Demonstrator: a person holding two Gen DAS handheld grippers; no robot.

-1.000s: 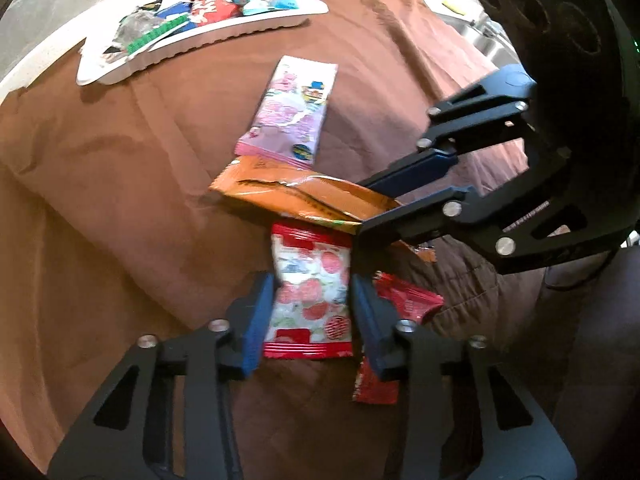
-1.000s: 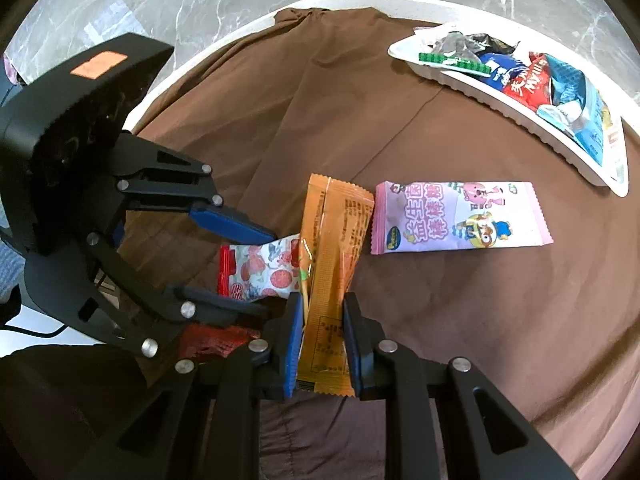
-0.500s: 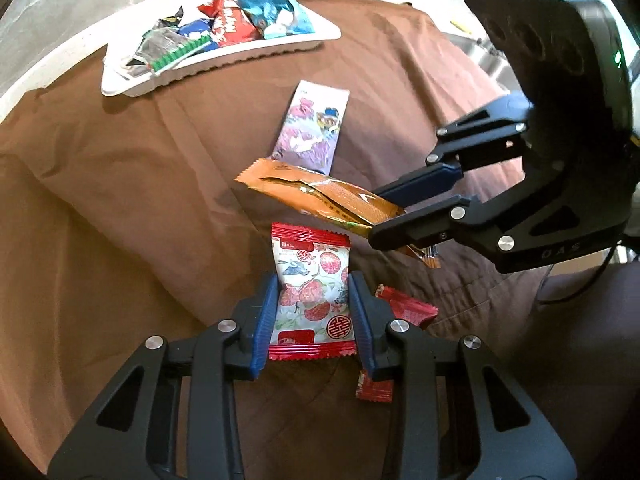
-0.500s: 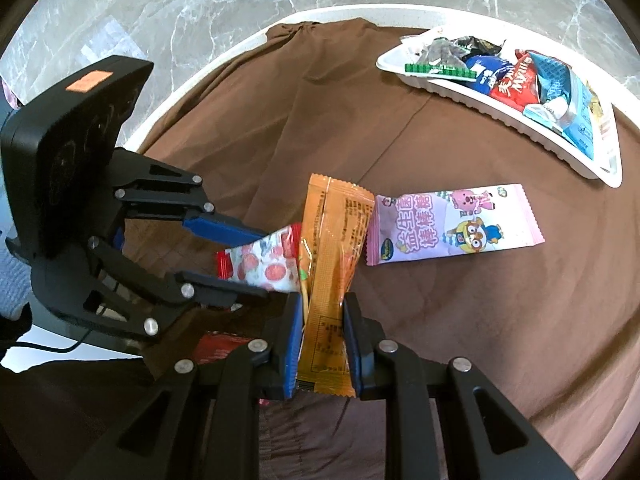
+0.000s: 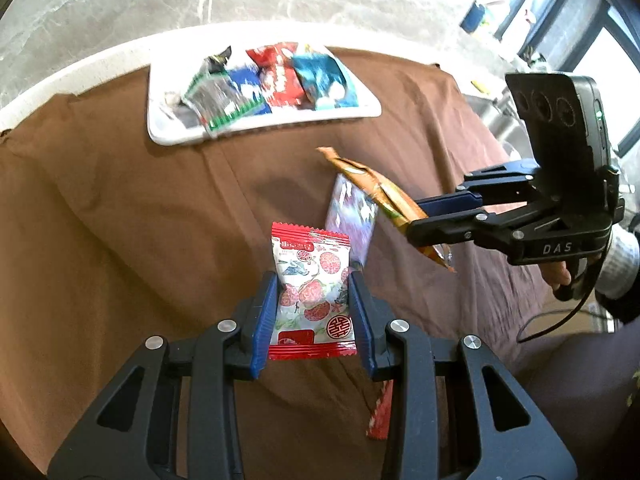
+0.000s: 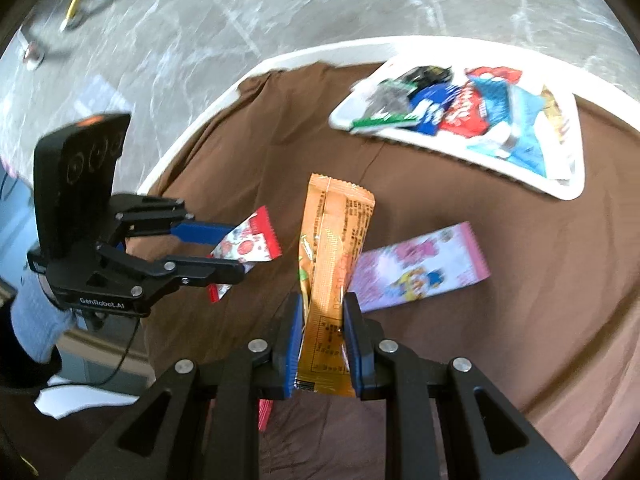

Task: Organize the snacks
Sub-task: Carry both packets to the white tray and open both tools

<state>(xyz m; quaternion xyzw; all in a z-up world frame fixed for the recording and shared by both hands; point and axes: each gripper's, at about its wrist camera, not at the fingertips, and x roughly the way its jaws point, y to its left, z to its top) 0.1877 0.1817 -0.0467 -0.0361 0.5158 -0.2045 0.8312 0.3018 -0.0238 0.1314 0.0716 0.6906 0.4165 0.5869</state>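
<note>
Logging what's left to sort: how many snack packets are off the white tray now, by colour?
Red-and-white packet: 1, in the left gripper
Orange packet: 1, in the right gripper
Pink packet: 1, on the brown cloth
Small red packet: 1, on the cloth
Total: 4

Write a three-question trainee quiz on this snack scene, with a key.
1. True or false: the left claw grips the red-and-white snack packet.
2. What does the right claw hold? A) pink packet B) orange packet C) blue packet
3. Fill in: the sorted snacks lie on a white ____.

Key: 1 true. 2 B, the orange packet; the pink packet lies on the brown cloth. 3 tray.
</note>
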